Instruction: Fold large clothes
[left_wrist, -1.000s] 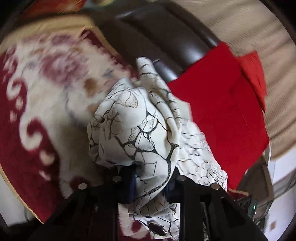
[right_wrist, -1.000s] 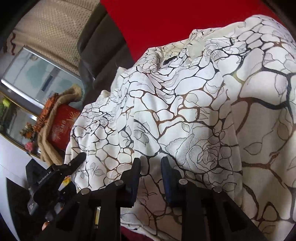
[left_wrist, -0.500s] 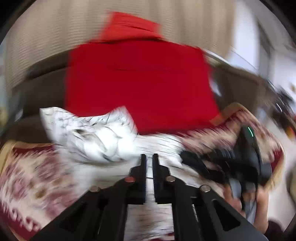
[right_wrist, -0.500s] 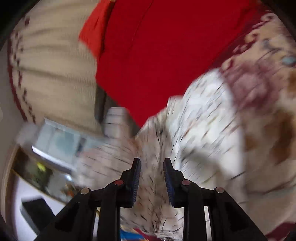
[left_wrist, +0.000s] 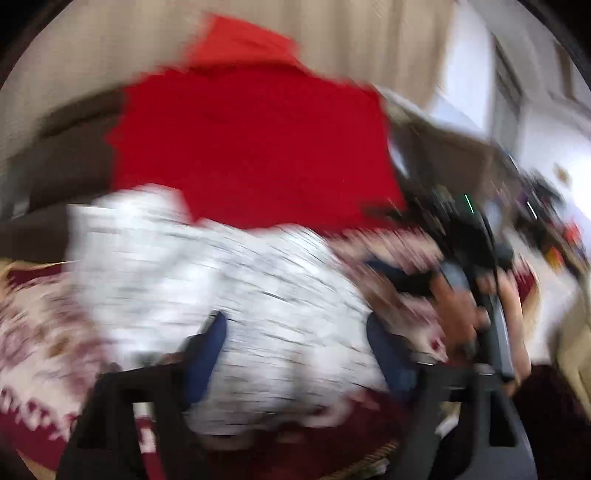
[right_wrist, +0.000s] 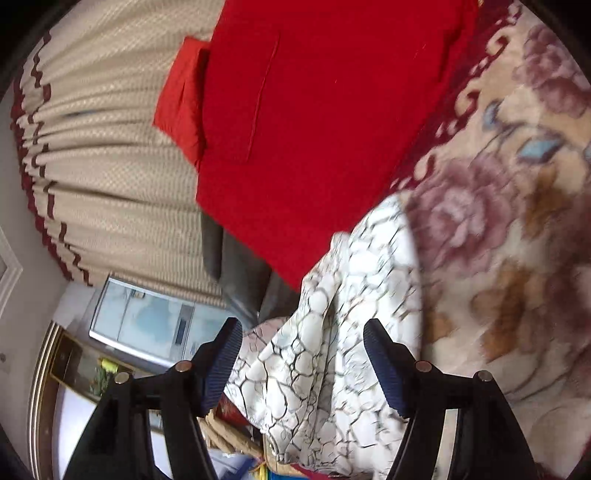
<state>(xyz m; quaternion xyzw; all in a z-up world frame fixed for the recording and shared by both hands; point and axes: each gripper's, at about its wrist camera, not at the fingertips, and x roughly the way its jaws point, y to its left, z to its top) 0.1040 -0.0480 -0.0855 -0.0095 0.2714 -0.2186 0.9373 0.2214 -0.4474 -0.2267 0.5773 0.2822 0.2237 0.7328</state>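
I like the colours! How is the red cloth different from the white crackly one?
The red cloth is one plain colour; the white garment has dark branching lines all over. The red cloth lies smooth and flat, while the white garment looks rumpled, with folds. The white garment sits between the open fingers of the right gripper; the red cloth lies farther off, beyond it. Both are soft fabric, and their edges meet.
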